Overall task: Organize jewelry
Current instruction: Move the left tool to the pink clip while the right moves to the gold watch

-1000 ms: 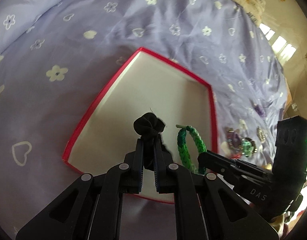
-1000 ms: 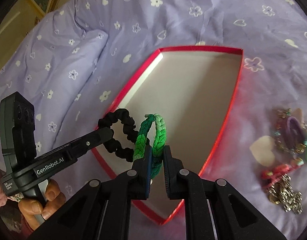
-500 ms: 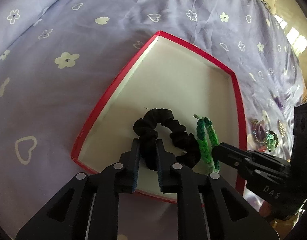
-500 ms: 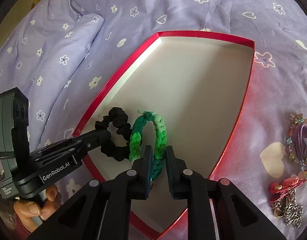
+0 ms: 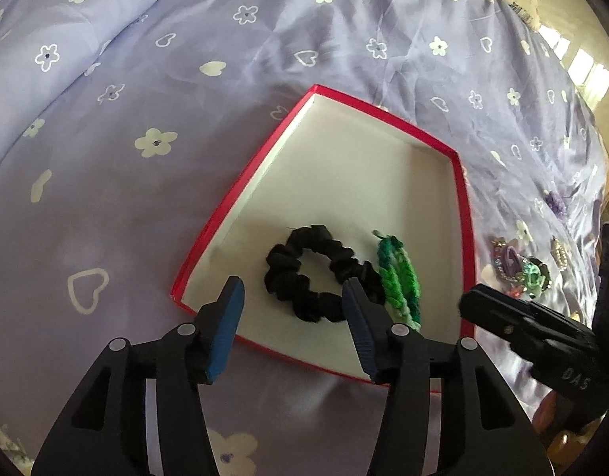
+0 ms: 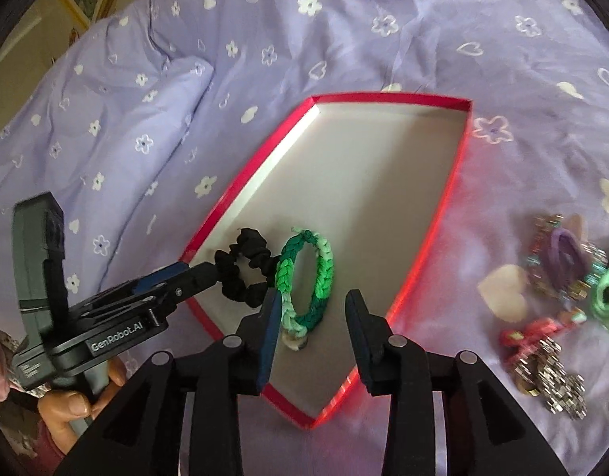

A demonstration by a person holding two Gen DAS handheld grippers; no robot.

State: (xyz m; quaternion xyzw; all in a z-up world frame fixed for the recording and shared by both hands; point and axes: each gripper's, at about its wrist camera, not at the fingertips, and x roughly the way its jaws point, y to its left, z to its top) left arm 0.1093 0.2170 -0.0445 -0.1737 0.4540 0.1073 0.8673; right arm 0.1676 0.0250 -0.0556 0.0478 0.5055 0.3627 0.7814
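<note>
Black scrunchie (image 5: 316, 273) and green bracelet (image 6: 306, 279) lie touching near the red box's (image 5: 241, 190) near edge. My left gripper (image 5: 292, 317) and right gripper (image 6: 312, 329) gape wide, holding nothing. Drop-off step looks done; next I'd fetch the jewelry pile (image 6: 558, 289) on the bedspread (image 6: 344, 31).

Soft daylight, fisheye warping, blurred edges

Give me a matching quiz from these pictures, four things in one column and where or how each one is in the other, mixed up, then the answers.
Things:
1. black scrunchie
2. green braided bracelet
3. red box
4. left tongs

Places or states:
A. on the purple bedspread
B. open, holding nothing
C. in the box, nearer its left wall
D. in the box, right of the scrunchie

Pairs: 1-C, 2-D, 3-A, 4-B
</note>
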